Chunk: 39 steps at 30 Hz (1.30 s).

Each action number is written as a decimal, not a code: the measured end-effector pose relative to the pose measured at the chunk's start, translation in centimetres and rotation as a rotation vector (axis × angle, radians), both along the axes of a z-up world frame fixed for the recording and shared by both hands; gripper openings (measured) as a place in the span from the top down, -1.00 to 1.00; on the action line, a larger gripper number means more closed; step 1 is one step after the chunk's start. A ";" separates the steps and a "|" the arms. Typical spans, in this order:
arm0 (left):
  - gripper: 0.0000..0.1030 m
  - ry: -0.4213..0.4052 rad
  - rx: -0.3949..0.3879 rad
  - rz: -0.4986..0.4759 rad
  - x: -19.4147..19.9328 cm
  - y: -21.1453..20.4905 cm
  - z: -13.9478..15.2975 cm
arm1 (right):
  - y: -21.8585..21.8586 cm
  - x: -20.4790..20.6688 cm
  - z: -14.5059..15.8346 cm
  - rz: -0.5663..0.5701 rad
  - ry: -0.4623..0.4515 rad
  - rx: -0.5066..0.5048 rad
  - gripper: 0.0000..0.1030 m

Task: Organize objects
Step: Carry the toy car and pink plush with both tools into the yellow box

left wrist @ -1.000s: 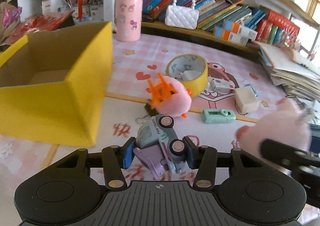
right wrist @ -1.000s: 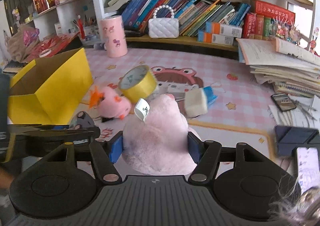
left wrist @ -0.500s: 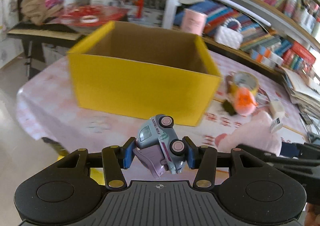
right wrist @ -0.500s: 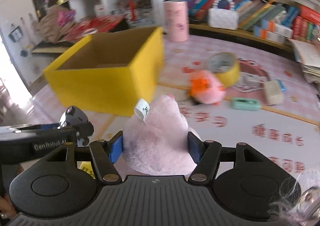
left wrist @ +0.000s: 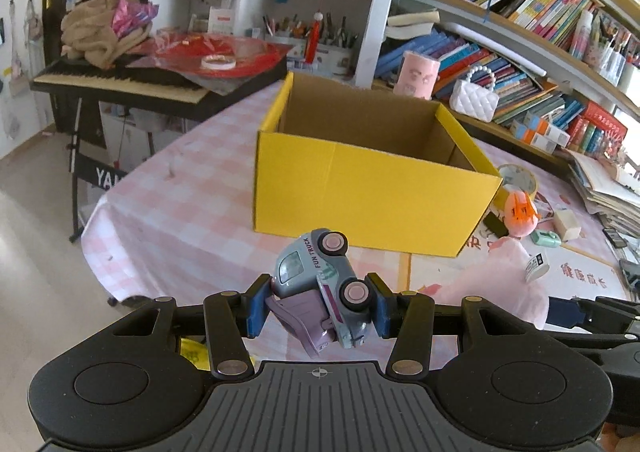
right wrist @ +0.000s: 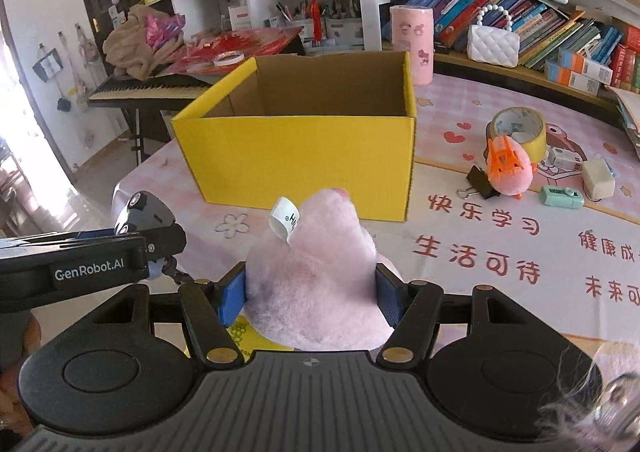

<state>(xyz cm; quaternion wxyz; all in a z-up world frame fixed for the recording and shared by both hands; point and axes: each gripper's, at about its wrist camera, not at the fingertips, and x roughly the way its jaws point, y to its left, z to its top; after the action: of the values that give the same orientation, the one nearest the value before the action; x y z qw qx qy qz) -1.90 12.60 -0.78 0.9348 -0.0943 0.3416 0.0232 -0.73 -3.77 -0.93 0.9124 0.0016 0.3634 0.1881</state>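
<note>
Holding a toy in each gripper, we have the left gripper [left wrist: 316,306] closed on a grey-and-purple toy truck [left wrist: 324,284] lettered "FUN TRUCK", tipped on its side between the blue pads with its wheels facing up and right. Our right gripper [right wrist: 310,290] is clamped on a pink plush toy [right wrist: 316,276], its jaws spread wide by the soft body and a white tag [right wrist: 285,217] sticking up from it. Both toys hang above the near edge of the pink checked tablecloth [left wrist: 180,187]. Just beyond them stands the open yellow cardboard box [right wrist: 304,155], its brown inside in shadow. To the right of the box lie a black binder clip [right wrist: 478,177], a small pink plush with an orange comb [right wrist: 508,167], a mint green correction tape [right wrist: 562,196] and a white eraser [right wrist: 598,179]. Behind the plush, touching it, stands a roll of yellow tape [right wrist: 518,127]. Farther back stands a pink cylindrical cup [right wrist: 412,43] before the bookshelf [right wrist: 540,27].
</note>
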 end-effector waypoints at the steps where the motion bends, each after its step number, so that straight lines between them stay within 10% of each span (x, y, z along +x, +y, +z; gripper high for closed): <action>1: 0.07 -0.005 -0.001 -0.005 -0.1 0.2 0.1 | 0.4 -0.3 0.1 -0.004 -0.005 -0.002 -0.21; 18: 0.07 -0.099 -0.034 -0.061 1.0 1.8 2.5 | 2.8 0.0 2.7 -0.007 -0.127 -0.072 -0.21; 29: 0.07 -0.245 -0.003 -0.034 7.8 1.9 7.0 | 2.7 7.5 7.4 0.006 -0.290 -0.028 -0.21; 39: 0.07 -0.134 0.034 -0.017 15.5 0.7 3.4 | 3.9 16.8 3.8 0.079 -0.297 -0.157 -0.21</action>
<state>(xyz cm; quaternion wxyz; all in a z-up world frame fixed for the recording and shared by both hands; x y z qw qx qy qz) 13.55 13.28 2.67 0.9572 -0.0770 0.2786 0.0145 16.11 0.09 2.91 0.9453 -0.1120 0.2379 0.1930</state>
